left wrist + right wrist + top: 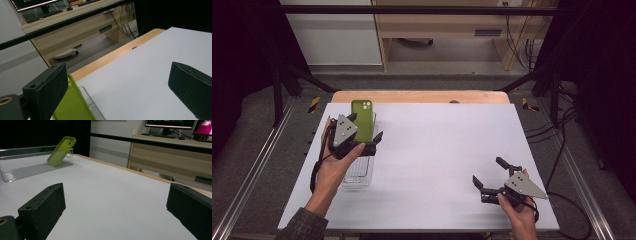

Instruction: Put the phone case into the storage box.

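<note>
Green phone case (pixel 362 119) stood tilted in a clear plastic tray (pixel 360 172) at the left side of the white table (pixel 437 150), top edge leaning on the tray's far wall, camera cutout up. Left hand-held gripper (pixel 371 140) hovered over the tray just beside the case, jaws spread wide, nothing between them. In the left gripper view the case (pixel 72 107) sat right next to the left jaw, with the tray rim (pixel 92 105) beside it; whether the jaw touched the case could not be told. Left hand (pixel 334 165) came in from the bottom, sleeve visible.

Right hand-held gripper (pixel 491 179) rested low near the table's front right corner, well apart from tray and case, jaws open and empty, pointing left across the table. Right gripper view showed case (pixel 61 151) and tray (pixel 15 173) far off across bare table. Right hand (pixel 517 210) held it from below.
</note>
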